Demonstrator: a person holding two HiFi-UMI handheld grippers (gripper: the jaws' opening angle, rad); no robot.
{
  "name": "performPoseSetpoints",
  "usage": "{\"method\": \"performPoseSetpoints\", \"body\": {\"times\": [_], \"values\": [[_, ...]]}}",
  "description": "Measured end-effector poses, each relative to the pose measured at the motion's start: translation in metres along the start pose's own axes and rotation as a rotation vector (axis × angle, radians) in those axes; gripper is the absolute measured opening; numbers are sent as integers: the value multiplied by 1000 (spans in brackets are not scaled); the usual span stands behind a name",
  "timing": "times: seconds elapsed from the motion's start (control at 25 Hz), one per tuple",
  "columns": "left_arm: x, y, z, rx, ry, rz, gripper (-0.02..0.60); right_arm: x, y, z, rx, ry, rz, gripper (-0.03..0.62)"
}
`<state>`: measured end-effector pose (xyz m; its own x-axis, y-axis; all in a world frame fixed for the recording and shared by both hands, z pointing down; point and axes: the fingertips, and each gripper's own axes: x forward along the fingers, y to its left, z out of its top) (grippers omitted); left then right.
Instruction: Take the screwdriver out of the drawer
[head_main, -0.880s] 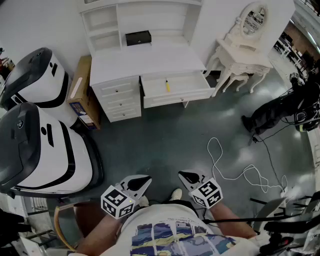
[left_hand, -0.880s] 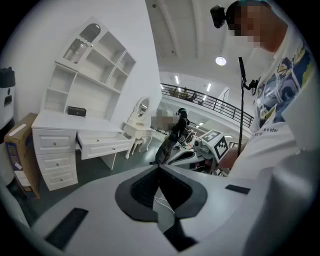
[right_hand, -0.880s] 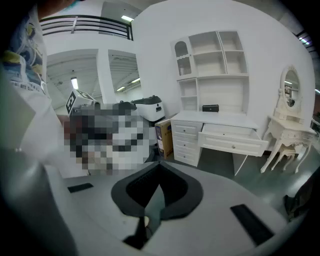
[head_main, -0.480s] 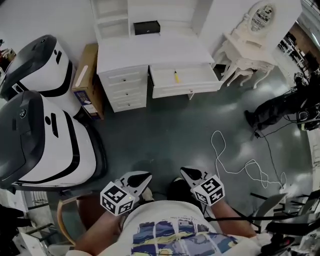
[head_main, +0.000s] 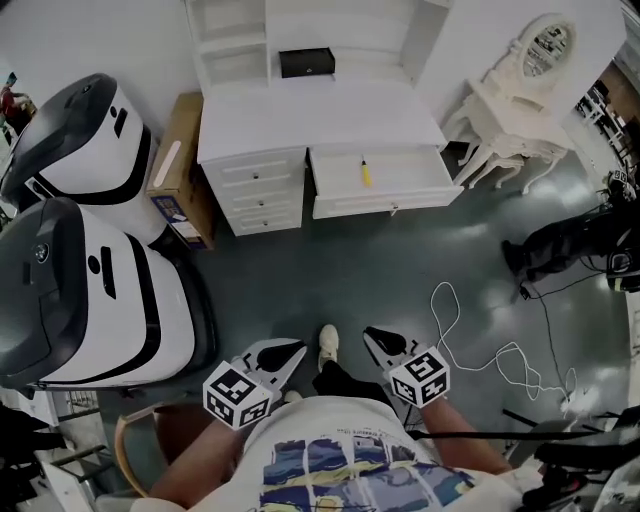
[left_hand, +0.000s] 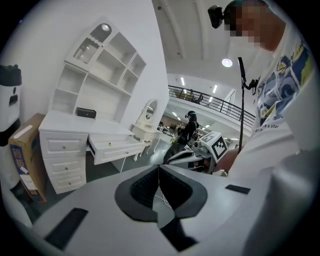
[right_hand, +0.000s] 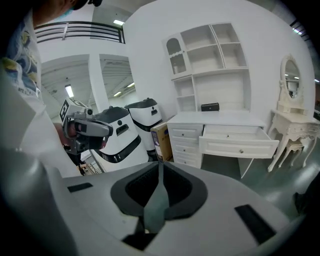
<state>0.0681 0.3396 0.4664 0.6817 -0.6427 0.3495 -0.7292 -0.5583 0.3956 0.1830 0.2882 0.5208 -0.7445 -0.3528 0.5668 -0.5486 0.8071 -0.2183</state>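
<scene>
While the screwdriver (head_main: 366, 172) is lying in the drawer (head_main: 390, 204), the left gripper (head_main: 288, 352) and right gripper (head_main: 375, 338) are hovering well apart from it, closed and empty. Approach step, probably; next calling for reaching in with opened jaws.

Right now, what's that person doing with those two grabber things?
A person holds a gripper in each hand. The left gripper and the right gripper are both shut and empty, held close to the body, well short of the white desk. Its drawer is pulled open, and the yellow screwdriver lies inside, untouched.
</scene>
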Motion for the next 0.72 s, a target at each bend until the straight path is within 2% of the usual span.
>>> {"method": "performPoseSetpoints", "body": {"times": [0.16, 0.28, 0.48, 0.72], "values": [[26, 38, 40, 37, 10, 28, 14, 40, -41, 41, -19, -15, 30, 45], [49, 61, 67, 42, 13, 53, 15, 58, -75, 61, -27, -8, 41, 121], [85, 88, 98, 39, -4, 71, 15, 81, -133, 75, -23, 16, 28, 120], [100, 131, 119, 27, 7, 57, 15, 117, -163, 102, 9, 21, -2, 98]]}}
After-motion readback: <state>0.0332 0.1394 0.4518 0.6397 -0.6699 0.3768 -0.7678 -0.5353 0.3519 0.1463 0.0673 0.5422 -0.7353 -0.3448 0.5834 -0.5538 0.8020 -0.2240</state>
